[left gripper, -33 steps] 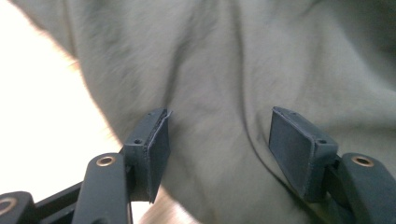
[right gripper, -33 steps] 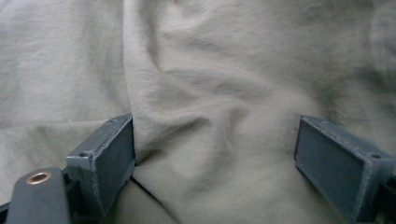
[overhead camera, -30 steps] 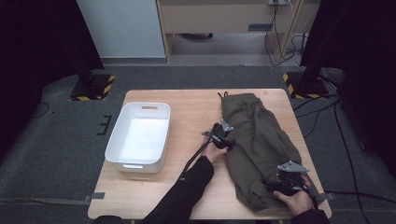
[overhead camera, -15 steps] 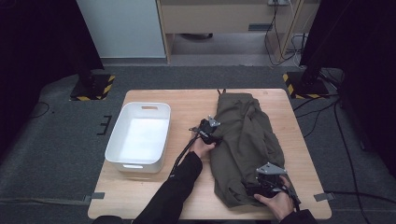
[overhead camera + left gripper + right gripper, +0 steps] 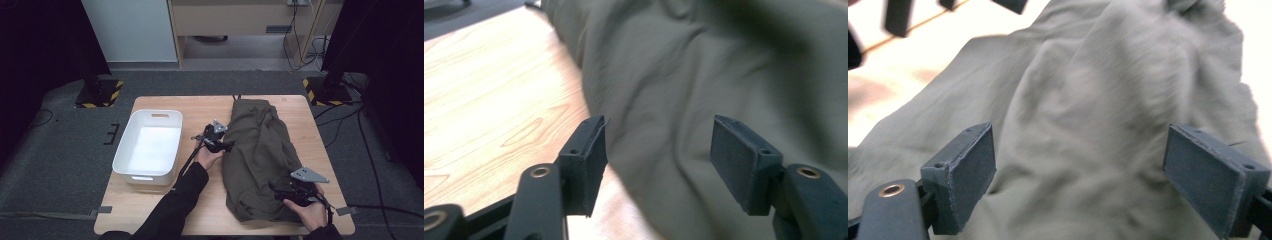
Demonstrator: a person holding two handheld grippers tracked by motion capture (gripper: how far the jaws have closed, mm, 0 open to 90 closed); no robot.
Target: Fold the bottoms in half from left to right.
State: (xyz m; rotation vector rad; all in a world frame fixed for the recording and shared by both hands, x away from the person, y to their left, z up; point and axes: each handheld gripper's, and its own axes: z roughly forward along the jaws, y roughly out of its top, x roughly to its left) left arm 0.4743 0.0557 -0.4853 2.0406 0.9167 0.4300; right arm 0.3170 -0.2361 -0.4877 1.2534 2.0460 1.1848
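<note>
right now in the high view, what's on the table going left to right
white bin → left gripper → olive-green garment → right gripper, down at the garment's near right corner

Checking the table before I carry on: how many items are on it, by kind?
Olive-green garment: 1
White bin: 1
Handheld grippers: 2, the left gripper and the right gripper, both open over the cloth
Total: 4

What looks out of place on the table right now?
The olive garment lies crumpled in a heap on the table's right half, a dark cord poking past the far edge. The white bin sits square and empty.
</note>
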